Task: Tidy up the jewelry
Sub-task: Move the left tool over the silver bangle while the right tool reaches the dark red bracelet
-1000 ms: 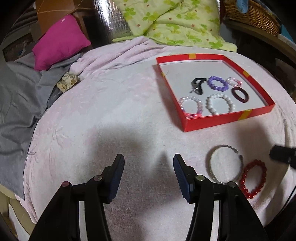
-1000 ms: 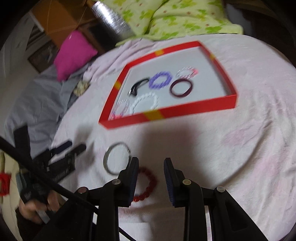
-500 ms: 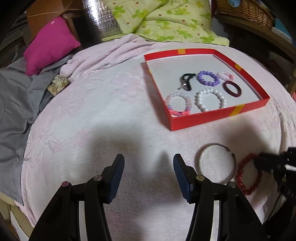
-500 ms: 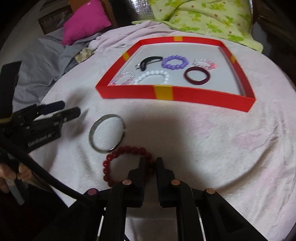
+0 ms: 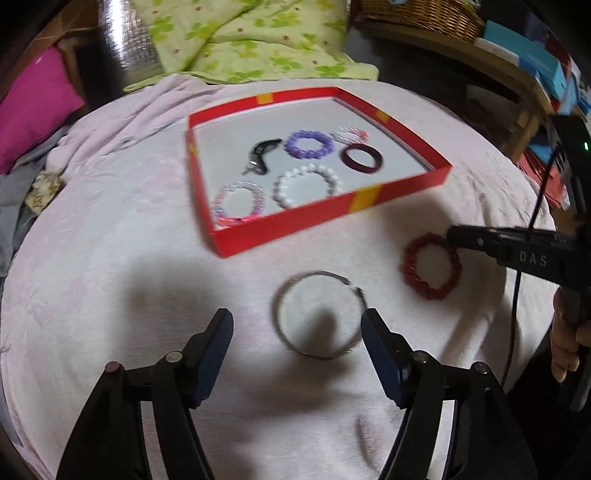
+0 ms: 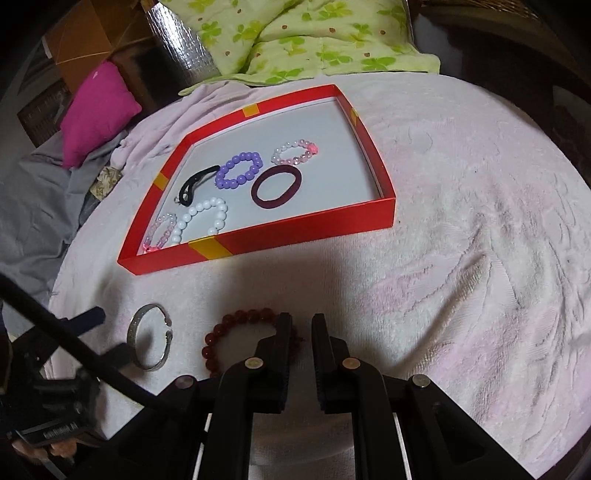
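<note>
A red tray (image 5: 402,186) (image 6: 295,229) on the pink blanket holds a purple bead bracelet (image 5: 308,144), a white bead bracelet (image 5: 308,184), a dark maroon band (image 5: 362,158), two pink bracelets and a black clip (image 5: 260,157). A silver bangle (image 5: 317,314) (image 6: 149,341) lies on the blanket just ahead of my open left gripper (image 5: 297,332). My right gripper (image 6: 300,328) (image 5: 454,236) is shut on the right side of the red bead bracelet (image 6: 236,332) (image 5: 430,266), which rests on the blanket.
A magenta pillow (image 6: 96,114) and grey cloth (image 6: 29,206) lie at the left. A green floral quilt (image 6: 306,40) is at the back. A wicker basket (image 5: 424,14) and boxes stand on a shelf at the right.
My left gripper moved right toward the silver bangle and opened wider. My right gripper closed on the red bead bracelet.
</note>
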The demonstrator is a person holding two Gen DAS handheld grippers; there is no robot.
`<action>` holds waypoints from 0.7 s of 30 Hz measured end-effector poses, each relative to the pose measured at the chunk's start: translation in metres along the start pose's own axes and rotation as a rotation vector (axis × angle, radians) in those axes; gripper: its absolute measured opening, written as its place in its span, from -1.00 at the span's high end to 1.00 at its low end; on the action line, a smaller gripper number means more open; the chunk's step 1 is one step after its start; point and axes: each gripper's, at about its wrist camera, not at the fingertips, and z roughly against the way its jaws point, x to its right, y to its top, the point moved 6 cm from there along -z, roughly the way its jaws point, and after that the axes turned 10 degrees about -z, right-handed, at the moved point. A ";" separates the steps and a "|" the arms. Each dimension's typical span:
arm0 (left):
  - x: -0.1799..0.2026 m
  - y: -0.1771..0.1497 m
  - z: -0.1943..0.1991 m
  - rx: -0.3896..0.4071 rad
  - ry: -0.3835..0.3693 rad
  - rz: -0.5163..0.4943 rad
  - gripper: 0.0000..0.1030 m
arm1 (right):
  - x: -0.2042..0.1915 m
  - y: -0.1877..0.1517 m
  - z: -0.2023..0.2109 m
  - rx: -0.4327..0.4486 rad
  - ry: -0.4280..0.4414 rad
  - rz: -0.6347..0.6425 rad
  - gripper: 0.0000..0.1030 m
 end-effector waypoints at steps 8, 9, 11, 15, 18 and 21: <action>0.011 -0.003 -0.011 -0.040 -0.003 -0.040 -0.42 | -0.003 -0.002 -0.005 -0.060 0.048 -0.022 0.09; 0.010 -0.003 -0.013 -0.048 -0.006 -0.038 -0.42 | -0.003 -0.002 -0.004 -0.051 0.054 -0.015 0.07; 0.010 -0.005 -0.016 -0.058 -0.009 -0.032 -0.42 | -0.003 -0.004 -0.002 -0.040 0.048 0.011 0.07; 0.011 -0.003 -0.020 -0.049 -0.036 -0.007 -0.41 | -0.010 -0.013 -0.007 -0.052 0.027 0.075 0.12; 0.013 0.001 -0.023 -0.035 -0.080 0.015 -0.40 | -0.017 -0.017 -0.010 -0.020 -0.052 0.159 0.61; 0.014 0.005 -0.025 -0.017 -0.072 0.017 -0.22 | -0.017 -0.016 -0.009 0.005 -0.081 0.184 0.79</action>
